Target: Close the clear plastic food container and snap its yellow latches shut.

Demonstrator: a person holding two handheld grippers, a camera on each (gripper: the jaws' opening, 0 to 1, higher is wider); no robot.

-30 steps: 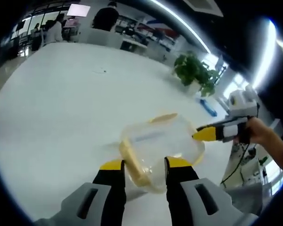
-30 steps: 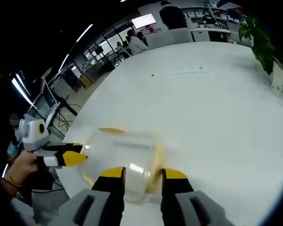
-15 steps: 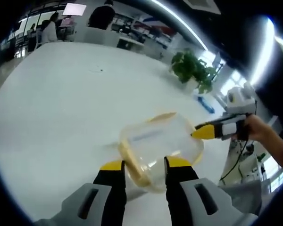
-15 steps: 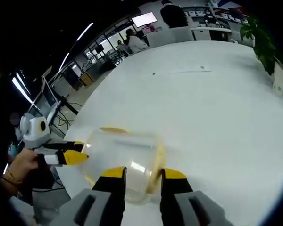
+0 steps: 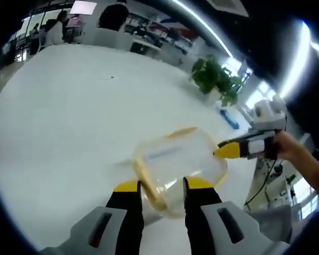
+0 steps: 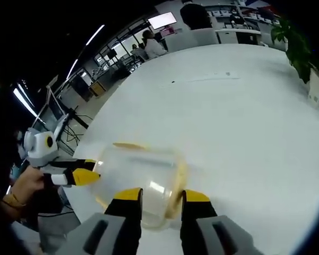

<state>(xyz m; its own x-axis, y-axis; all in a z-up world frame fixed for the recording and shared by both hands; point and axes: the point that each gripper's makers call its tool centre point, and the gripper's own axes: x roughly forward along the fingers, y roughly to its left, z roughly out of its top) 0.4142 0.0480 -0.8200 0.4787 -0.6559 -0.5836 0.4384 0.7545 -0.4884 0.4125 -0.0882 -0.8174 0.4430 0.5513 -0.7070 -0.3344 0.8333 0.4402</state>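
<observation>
Clear food container low centre on white table. Left tool and right tool both parted, straddling container ends. Advice: square onto yellow latch, press flat till snapped.

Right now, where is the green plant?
In the left gripper view, the green plant stands at the white table's far edge, beyond the clear container, upper right.

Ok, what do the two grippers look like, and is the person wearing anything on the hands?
Each gripper has two black jaws with yellow tips on a grey body with slots: left gripper, right gripper. Seen from the side, the right gripper has a grey and white body with a white box behind it. The hand holding it is bare. The other hand wears a thin bracelet at the wrist.
</observation>
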